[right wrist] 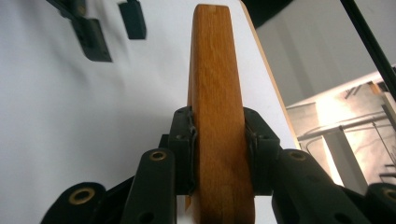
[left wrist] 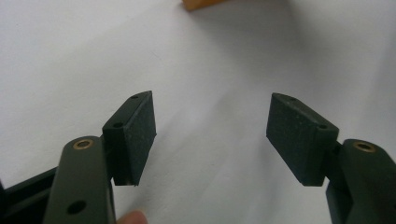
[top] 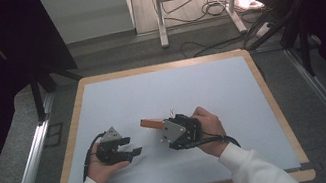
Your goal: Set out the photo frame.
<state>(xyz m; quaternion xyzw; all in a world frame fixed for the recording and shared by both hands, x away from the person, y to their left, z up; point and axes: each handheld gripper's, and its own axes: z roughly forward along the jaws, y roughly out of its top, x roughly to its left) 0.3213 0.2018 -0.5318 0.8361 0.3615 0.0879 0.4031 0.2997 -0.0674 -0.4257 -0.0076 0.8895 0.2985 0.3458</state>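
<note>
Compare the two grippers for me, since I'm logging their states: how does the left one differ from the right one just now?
The left gripper has its jaws spread wide with nothing between them; the right gripper is clamped on a wooden block. In the high view the left gripper points right, the right gripper points left, and the block sticks out beyond it. Both are black, hand-held, and sit over the white table.

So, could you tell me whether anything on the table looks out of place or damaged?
Nothing stands out. The right gripper is shut on the narrow orange-brown wooden block, which looks intact. The left gripper is open with bare fingers, and the pale grey table top shows no spill.
</note>
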